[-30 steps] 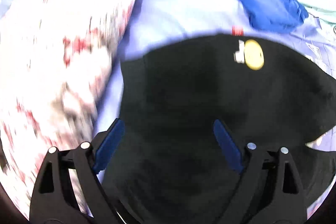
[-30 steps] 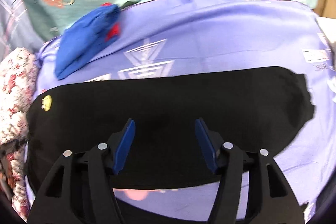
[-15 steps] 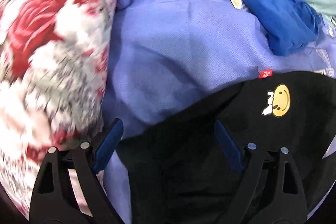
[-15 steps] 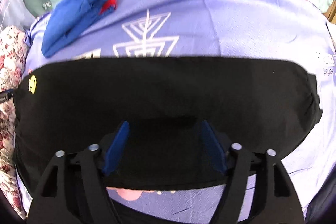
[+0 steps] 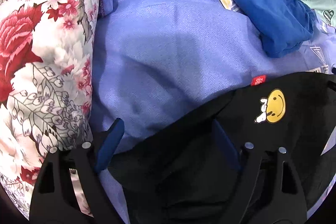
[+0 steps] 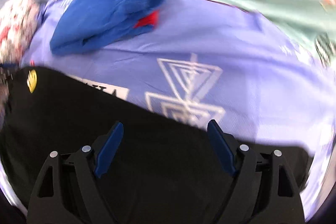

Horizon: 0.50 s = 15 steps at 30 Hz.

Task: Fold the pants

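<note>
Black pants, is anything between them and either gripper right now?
Nothing visible. The black pants lie directly under the open left gripper and the open right gripper. The folded blue garment lies apart on the purple sheet.

right wrist view motion-blurred, black pants (image 6: pixel 88 119) cut off at bottom edge, floral pillow (image 6: pixel 14 20) smeared

Right claw (image 6: pixel 163 129) has just been opening its jaws wider above the black pants (image 6: pixel 105 129), nothing pinched between them. Left claw (image 5: pixel 168 129) is sliding off toward the pants' corner by the floral pillow (image 5: pixel 42 56), so way more purple sheet (image 5: pixel 157 45) is showing now.
</note>
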Each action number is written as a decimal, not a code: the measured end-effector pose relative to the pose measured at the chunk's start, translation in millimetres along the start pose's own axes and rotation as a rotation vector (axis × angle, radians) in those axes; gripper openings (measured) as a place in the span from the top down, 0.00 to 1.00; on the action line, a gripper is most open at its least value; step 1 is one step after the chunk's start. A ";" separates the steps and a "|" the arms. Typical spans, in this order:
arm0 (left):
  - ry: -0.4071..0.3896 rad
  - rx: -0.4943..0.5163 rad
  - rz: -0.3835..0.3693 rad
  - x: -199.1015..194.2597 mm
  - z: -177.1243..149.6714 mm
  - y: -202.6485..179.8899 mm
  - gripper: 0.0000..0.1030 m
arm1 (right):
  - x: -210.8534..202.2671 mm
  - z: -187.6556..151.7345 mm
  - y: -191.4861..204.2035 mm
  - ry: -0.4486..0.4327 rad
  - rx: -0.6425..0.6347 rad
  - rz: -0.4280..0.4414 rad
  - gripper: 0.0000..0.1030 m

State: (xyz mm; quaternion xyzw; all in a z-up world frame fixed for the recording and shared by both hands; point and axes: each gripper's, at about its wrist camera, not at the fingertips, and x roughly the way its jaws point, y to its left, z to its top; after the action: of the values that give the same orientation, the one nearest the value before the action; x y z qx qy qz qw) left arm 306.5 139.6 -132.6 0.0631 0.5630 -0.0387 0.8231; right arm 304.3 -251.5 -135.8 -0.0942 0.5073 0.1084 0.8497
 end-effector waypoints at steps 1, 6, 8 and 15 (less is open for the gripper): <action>0.000 0.003 -0.001 -2.2 -4.4 -1.5 0.17 | 6.2 4.7 7.5 0.013 -0.061 -0.007 0.20; -0.009 0.043 0.017 9.9 -10.6 -0.8 0.24 | 24.8 14.5 27.6 0.098 -0.236 0.044 0.77; -0.007 0.067 0.007 12.5 -14.0 -5.5 0.38 | 22.6 20.0 29.5 0.106 -0.252 0.071 0.95; 0.010 0.022 0.012 20.4 -7.2 -17.9 0.35 | 30.2 26.0 19.6 -0.001 -0.141 0.014 0.83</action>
State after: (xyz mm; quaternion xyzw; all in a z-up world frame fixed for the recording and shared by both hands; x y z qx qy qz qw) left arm 304.9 123.1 -155.2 0.0760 0.5664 -0.0395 0.8197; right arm 334.7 -223.0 -151.4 -0.1503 0.4988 0.1498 0.8404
